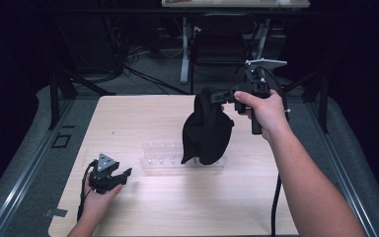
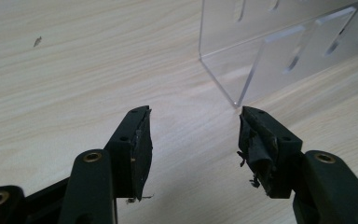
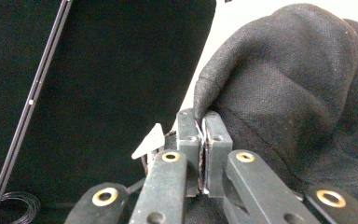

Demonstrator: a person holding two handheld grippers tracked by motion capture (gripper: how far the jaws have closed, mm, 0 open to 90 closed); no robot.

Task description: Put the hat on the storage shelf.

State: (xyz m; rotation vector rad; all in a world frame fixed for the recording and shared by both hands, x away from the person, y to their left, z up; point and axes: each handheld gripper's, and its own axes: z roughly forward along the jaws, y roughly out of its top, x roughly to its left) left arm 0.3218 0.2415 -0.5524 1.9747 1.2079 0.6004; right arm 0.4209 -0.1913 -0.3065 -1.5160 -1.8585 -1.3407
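- Nearest to me, at the front left corner of the wooden table (image 1: 143, 207), my left gripper (image 1: 112, 177) rests low on the surface in the person's left hand (image 1: 93, 202). Its jaws stand wide apart with nothing between them; the pads (image 2: 140, 154) look worn and frayed. I judge it is parked here, out of the way, ready to steady something when needed.
- Just beyond its jaws, toward the middle of the table, sits a clear acrylic rack (image 2: 261, 51) with slotted dividers, its near corner just ahead of the left gripper's tips. It lies flat and square to the table edges, which I take as the place the cloth goes to or comes from; I cannot tell which.
- Farther on, above the rack's right end, a black cloth bag (image 1: 206, 129) hangs limp, its lower edge near the rack or touching it; I cannot tell.
- Toward the table's far right, my right gripper (image 1: 218, 97) is held up, jaws pressed fully together on a pinch of the bag's upper edge (image 3: 204, 114). Gripping at the top lets the fabric drape straight down for placing.
- I can read no brand, label or writing on anything.
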